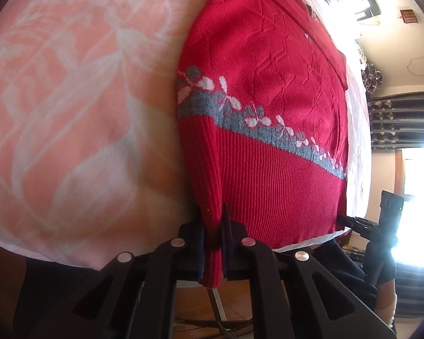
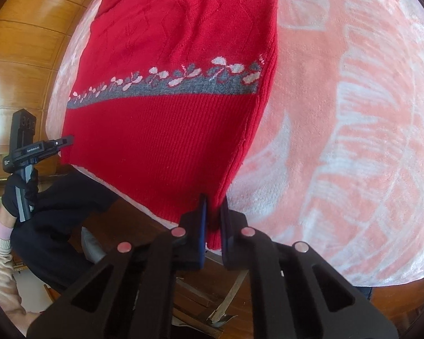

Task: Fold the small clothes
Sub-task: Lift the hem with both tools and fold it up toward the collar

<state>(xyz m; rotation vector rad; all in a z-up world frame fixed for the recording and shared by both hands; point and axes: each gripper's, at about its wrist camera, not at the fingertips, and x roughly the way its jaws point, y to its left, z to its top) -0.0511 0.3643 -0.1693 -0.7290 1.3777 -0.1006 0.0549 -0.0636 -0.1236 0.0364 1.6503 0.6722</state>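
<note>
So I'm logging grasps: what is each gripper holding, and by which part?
Both hold the red sweater by its ribbed bottom hem: left gripper at the hem's left corner, right gripper at its right corner.

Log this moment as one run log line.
step: hem grasp | left gripper: shut on red sweater corner | right gripper: shut on opposite corner | surface: pink blanket

A red knitted sweater [image 1: 268,90] with a grey band of white flowers above its ribbed hem lies flat, hem corners hanging over the edge.
</note>
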